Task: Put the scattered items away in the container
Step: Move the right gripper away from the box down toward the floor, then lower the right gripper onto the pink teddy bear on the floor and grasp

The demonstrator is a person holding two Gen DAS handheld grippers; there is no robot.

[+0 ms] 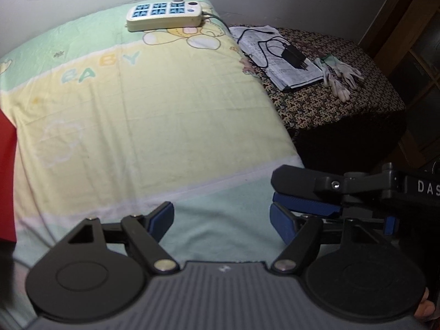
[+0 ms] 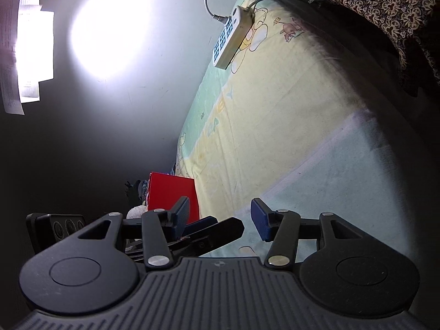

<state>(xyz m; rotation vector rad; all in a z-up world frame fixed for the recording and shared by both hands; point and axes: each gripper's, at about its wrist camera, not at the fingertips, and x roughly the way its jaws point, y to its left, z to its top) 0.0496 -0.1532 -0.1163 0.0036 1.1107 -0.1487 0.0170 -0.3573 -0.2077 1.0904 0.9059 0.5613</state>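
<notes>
- Left wrist view: we see the left gripper (image 1: pixel 221 221) with its blue-padded fingers spread apart over the baby blanket (image 1: pixel 154 115), holding nothing.
- The right gripper (image 1: pixel 302 195) reaches in from the right edge, just beside our right finger; its jaws look nearly together here.
- The red container (image 1: pixel 7 176) shows only as a plain red slab at the left edge, beside the blanket.
- Taking the white power strip (image 1: pixel 165 16) as landmark: it lies at the blanket's far end with a grey cable plugged in. To its right, on a dark patterned cloth (image 1: pixel 343 101), lie papers (image 1: pixel 277 57), a black charger (image 1: pixel 295 56) with its cord on them, and white gloves (image 1: pixel 338 75).
- Right wrist view: the right gripper (image 2: pixel 220 220) is spread wide and empty above the blanket (image 2: pixel 275 126).
- The red container (image 2: pixel 173 195), a box with flat sides, sits well below the power strip (image 2: pixel 233 41), touching the blanket's edge; soft items lie beside it.
- The left gripper (image 2: pixel 209 228) crosses behind our left finger.
- A bright glare falls on the wall (image 2: pixel 110 27).
</notes>
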